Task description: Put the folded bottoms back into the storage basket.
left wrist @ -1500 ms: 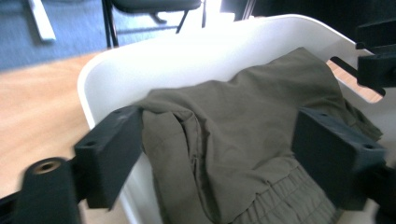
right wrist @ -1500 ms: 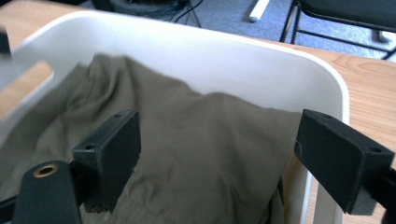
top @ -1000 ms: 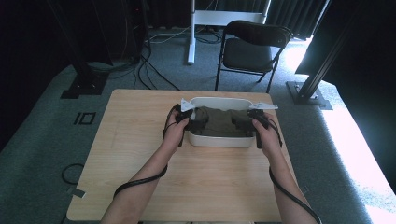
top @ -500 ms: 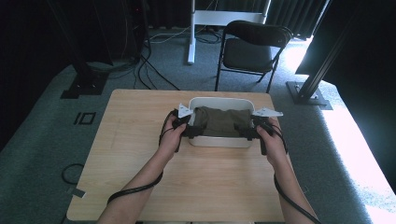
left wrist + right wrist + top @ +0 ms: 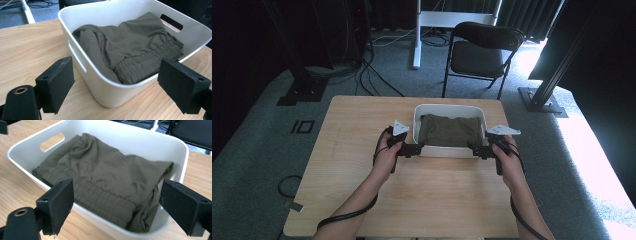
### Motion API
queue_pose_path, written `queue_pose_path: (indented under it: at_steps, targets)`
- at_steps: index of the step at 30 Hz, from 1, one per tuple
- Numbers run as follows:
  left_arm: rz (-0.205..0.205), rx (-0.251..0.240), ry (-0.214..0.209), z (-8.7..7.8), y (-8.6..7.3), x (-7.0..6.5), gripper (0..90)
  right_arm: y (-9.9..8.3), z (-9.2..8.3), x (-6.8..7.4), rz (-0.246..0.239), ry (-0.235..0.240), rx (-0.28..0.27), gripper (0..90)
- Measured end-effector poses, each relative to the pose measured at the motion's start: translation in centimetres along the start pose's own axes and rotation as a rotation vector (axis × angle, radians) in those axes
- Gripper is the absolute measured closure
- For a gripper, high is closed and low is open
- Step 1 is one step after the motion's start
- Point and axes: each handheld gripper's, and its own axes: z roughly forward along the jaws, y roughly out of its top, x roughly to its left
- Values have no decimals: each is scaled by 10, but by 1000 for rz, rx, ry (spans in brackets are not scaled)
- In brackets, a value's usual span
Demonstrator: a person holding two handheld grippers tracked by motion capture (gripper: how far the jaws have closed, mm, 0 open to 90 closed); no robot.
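garment (image 5: 447,131) in tub (image 5: 450,150), grippers withdrawn, open

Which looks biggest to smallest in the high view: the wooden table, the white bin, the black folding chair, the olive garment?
1. Wooden table
2. Black folding chair, though it stands farther off, so this is unsure
3. White bin
4. Olive garment, inside the bin
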Motion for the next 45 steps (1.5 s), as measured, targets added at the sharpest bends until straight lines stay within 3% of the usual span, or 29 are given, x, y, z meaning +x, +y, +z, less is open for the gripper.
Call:
queue_pose_path:
  at_steps: [3,6,21,33,42,45]
  targets:
    - [10,8,7,-3,-5,1,151,-5,-2,-1,8,-3,1,122]
    - [-10,23,15,-6,-16,5,151,-16,-7,-4,19,-16,5,122]
    - [-24,53,51,-12,-45,20,151,-52,-19,-5,28,-28,14,122]
    - [-55,102,94,-24,-72,31,151,-87,-20,-8,61,-52,64,122]
    - [-51,124,145,-40,-90,41,151,-109,-26,-12,92,-68,92,122]
    - [-68,127,157,-47,-96,47,151,-113,-29,-13,98,-69,97,125]
